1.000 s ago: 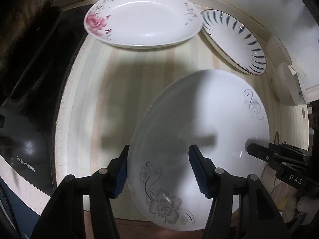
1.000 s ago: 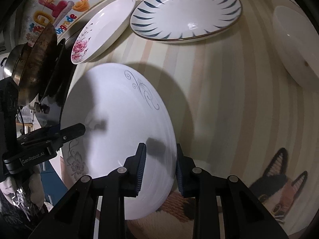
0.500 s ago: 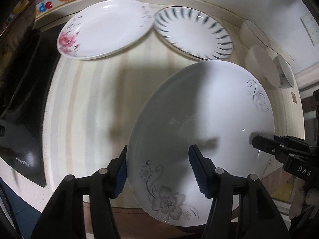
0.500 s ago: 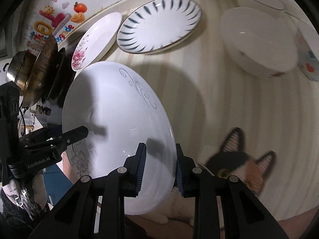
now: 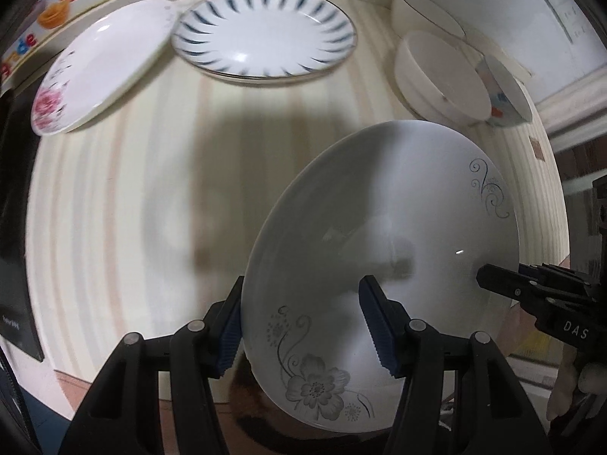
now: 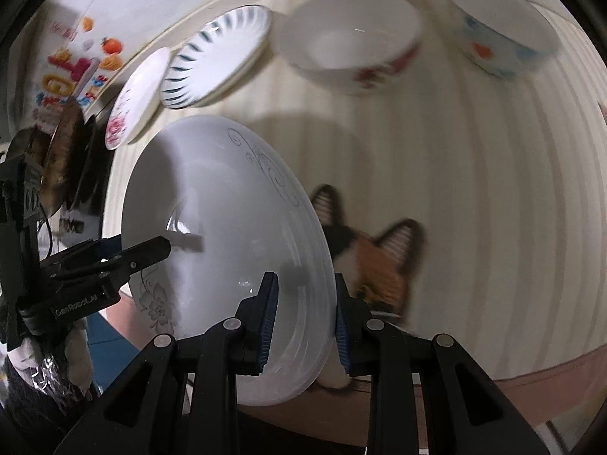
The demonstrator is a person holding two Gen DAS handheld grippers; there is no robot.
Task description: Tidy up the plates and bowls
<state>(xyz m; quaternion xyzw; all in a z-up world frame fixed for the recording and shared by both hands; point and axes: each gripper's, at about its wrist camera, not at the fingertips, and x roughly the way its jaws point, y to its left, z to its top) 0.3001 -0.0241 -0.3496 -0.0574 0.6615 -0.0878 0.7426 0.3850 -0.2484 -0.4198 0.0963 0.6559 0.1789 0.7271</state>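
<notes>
A striped cream worktop [image 5: 114,208] fills both views, with a cat picture [image 6: 383,265] printed on its near part. Held above it, tilted on edge, is a large white plate [image 5: 379,246] with grey flowers and scrolls, gripped from two sides.

The left gripper [image 5: 303,330] has its blue-padded jaws clamped on the plate's near rim, one jaw in front and one behind. The right gripper [image 6: 303,322] has its jaws clamped on the opposite rim in the same way. Each gripper shows at the edge of the other's view.

At the back of the worktop lies a blue-striped plate [image 5: 265,34]. Just left of it, touching or overlapping its edge, lies a pink-flower plate [image 5: 95,72].

To the right of the striped plate sit bowls: a white bowl [image 6: 349,38] with red marks on its side, and beside it a smaller patterned bowl [image 6: 500,34] with blue and red marks. Another white bowl rim [image 5: 425,11] shows behind them against the wall.

Colourful stickers [image 6: 72,72] are on the wall at far left, near dark cookware [image 6: 64,151].
</notes>
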